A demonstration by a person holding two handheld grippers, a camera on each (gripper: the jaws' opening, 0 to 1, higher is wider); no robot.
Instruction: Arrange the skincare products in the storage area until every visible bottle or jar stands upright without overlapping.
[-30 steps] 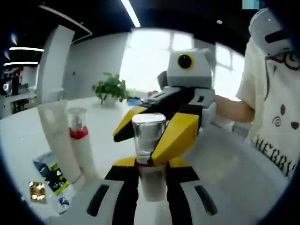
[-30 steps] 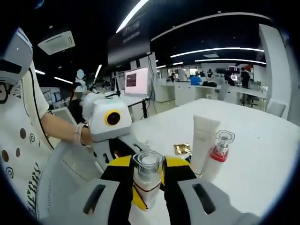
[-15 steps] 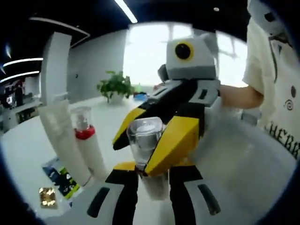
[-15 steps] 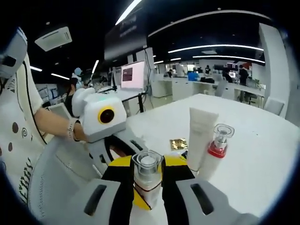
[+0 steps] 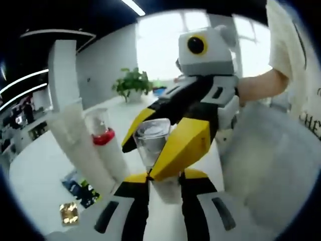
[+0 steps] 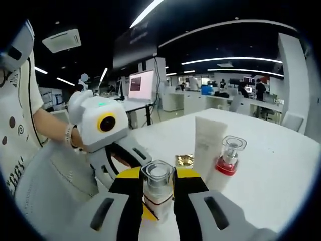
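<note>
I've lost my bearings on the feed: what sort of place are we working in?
Probably an open-plan office or lab. The right gripper view shows rows of desks with a lit monitor under strip ceiling lights. The work goes on at a large white table, and the left gripper view shows a potted plant.

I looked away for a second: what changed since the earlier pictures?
Little: both views tilted as the hands moved. Both the left gripper and right gripper stay shut on the clear-capped bottle. The white tube and red-collared bottle stand upright side by side as before.
</note>
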